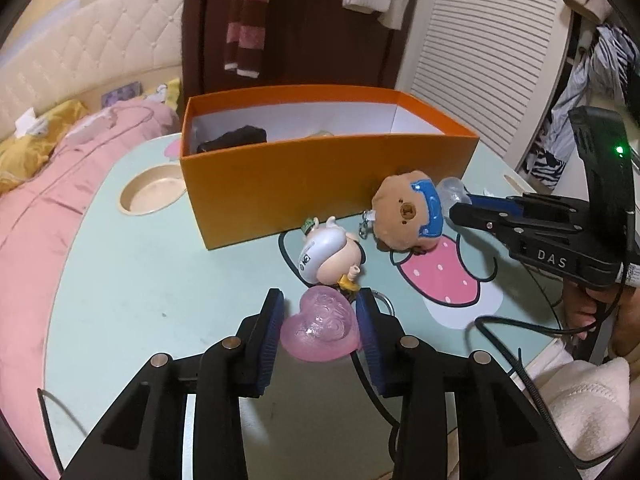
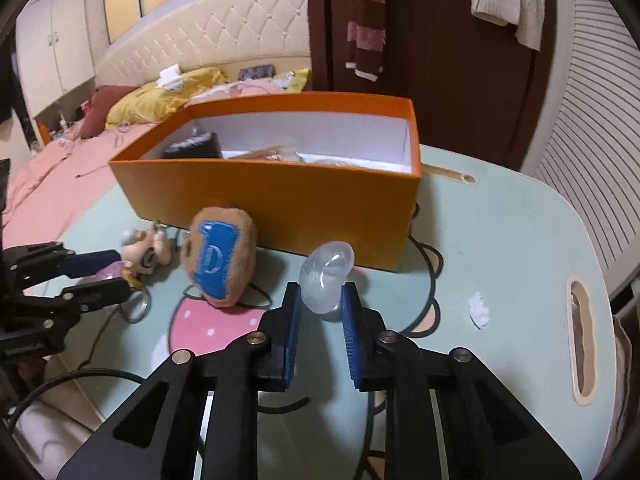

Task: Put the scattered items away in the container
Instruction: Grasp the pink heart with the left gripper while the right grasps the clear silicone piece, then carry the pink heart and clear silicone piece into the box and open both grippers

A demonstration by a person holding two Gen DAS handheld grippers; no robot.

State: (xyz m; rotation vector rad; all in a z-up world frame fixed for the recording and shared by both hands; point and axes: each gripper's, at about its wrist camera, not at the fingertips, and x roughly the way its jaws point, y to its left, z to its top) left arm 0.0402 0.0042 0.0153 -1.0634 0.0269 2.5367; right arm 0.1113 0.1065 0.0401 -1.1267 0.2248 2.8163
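Left wrist view: my left claw [image 1: 319, 322] pinches the pink heart [image 1: 320, 330]; my right claw [image 2: 319, 303] clamps the clear shell [image 2: 327, 280]. The orange box [image 2: 288, 200] stands beyond, so I should lift both clear of its near wall before releasing, avoiding the plush bear [image 2: 218, 258] between

my blue pads [image 1: 272, 340]; pink translucent heart [image 1: 320, 330]; orange box [image 1: 320, 184], white inside; brown plush [image 1: 406, 210], blue patch; mint table [image 1: 160, 280].
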